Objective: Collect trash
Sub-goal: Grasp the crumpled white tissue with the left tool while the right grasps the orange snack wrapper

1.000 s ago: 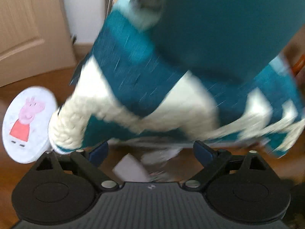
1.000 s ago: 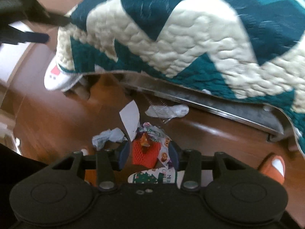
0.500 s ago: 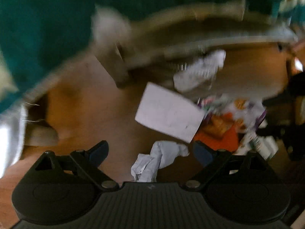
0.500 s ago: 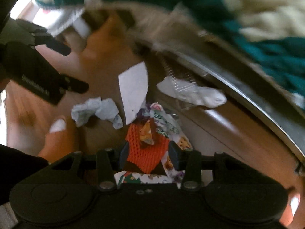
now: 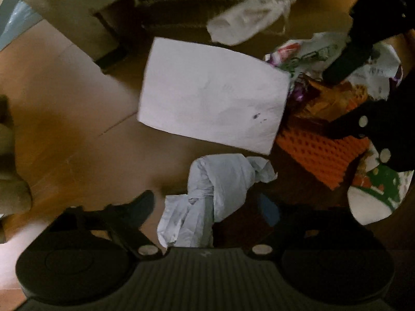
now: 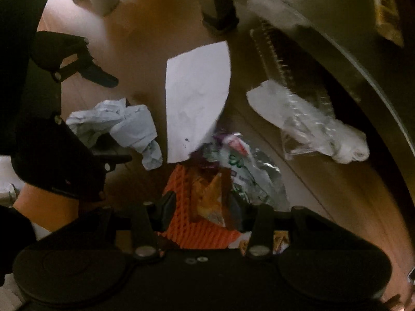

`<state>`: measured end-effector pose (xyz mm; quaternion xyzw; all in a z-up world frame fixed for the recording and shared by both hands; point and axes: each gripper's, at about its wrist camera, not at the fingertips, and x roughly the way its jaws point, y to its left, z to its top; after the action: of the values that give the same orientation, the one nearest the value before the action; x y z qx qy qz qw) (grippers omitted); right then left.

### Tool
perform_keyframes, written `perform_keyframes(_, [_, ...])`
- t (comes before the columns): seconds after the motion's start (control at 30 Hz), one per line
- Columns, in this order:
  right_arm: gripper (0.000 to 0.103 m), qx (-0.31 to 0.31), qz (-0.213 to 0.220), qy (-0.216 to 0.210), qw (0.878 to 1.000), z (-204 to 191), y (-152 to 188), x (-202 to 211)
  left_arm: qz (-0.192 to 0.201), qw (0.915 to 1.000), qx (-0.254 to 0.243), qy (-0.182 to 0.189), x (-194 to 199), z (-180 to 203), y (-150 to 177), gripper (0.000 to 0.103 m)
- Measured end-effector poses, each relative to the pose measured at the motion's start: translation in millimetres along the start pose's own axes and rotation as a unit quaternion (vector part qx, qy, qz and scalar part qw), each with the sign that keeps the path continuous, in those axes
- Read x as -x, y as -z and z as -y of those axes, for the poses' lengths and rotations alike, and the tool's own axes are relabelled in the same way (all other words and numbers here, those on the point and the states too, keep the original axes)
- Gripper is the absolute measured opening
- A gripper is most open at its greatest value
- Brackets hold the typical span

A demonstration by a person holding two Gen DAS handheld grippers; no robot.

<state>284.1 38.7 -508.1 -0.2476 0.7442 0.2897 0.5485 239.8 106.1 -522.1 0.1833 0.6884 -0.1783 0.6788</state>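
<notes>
The left gripper (image 5: 207, 204) hangs with its fingers spread wide on either side of a crumpled pale-blue tissue wad (image 5: 215, 189) lying on the brown wooden floor (image 5: 64, 129), not touching it. The right gripper (image 6: 201, 207) has its fingers closed in against an orange plastic mesh net (image 6: 181, 223) and a crinkled orange snack wrapper (image 6: 210, 199). Beyond the wad, a flat white sheet of paper (image 5: 212, 93) rests partly over a printed foil wrapper (image 6: 249, 171). A clear plastic bag with white tissue (image 6: 311, 127) lies near the metal bed frame (image 6: 363, 59), apart from the pile.
</notes>
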Motion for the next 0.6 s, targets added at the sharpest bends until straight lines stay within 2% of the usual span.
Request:
perform_keyframes(0.1, [0.035,0.005,0.002,-0.002,1.000,-3.6,-2.6,-4.5,-0.006,1.0000,0.004,0.005,-9.2,0.1,1.6,0.057])
perform_keyframes(0.13, [0.030,0.006,0.002,0.000,1.000,-4.1,-2.8,-5.2,-0.007,0.9999,0.008,0.006,-10.6,-0.5,2.5,0.055])
perform_keyframes(0.23, [0.028,0.009,0.007,0.002,1.000,-3.9,-1.6,-4.7,0.006,0.9996,0.025,0.010,-7.9,-4.1,5.0,0.043])
perform_keyframes(0.4, [0.026,0.004,0.026,-0.001,1.000,-4.0,7.8,10.2,0.022,0.9979,0.056,0.022,5.0,-11.6,10.5,0.040])
perform_keyframes(0.6, [0.026,-0.017,0.047,-0.007,0.999,-6.0,25.0,51.0,0.039,0.9969,0.058,0.035,49.0,-17.2,17.8,0.040])
